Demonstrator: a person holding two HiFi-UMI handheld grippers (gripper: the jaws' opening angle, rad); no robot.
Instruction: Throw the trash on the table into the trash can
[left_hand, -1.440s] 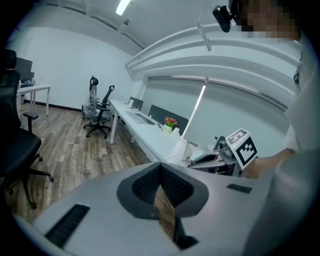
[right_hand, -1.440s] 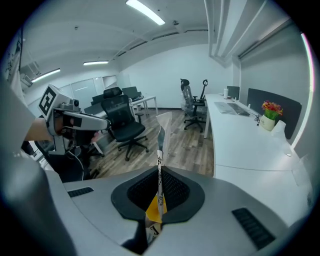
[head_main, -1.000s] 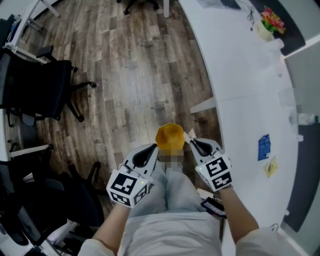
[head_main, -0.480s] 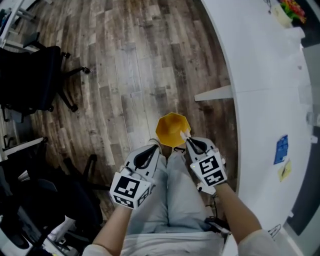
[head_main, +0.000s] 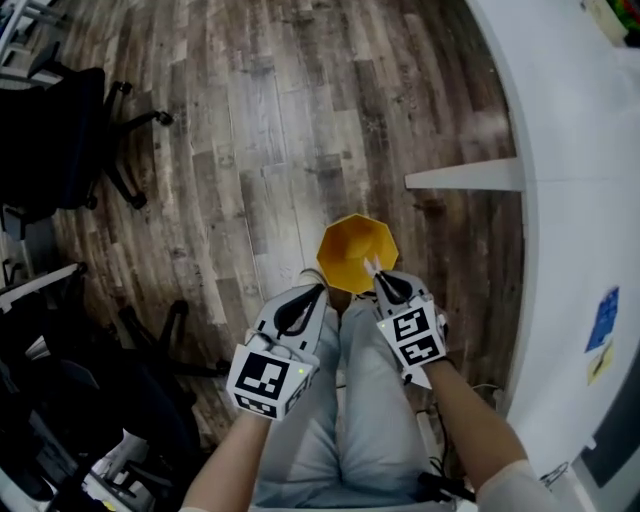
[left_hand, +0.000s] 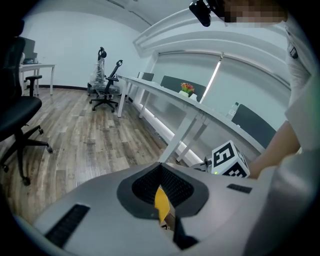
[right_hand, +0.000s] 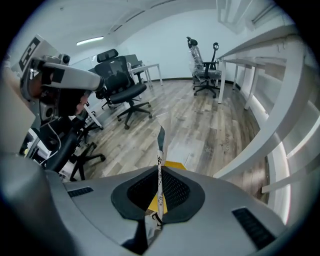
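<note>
Yellow trash can (head_main: 357, 248) on the wood floor (head_main: 250, 150) – right claw (head_main: 379, 283) clamped on a thin wrapper (right_hand: 160, 165), left claw (head_main: 318, 292) closed.

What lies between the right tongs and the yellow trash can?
Only the thin wrapper strip that the right tongs are shut on. In the head view, its tip overlaps the rim of the trash can.
</note>
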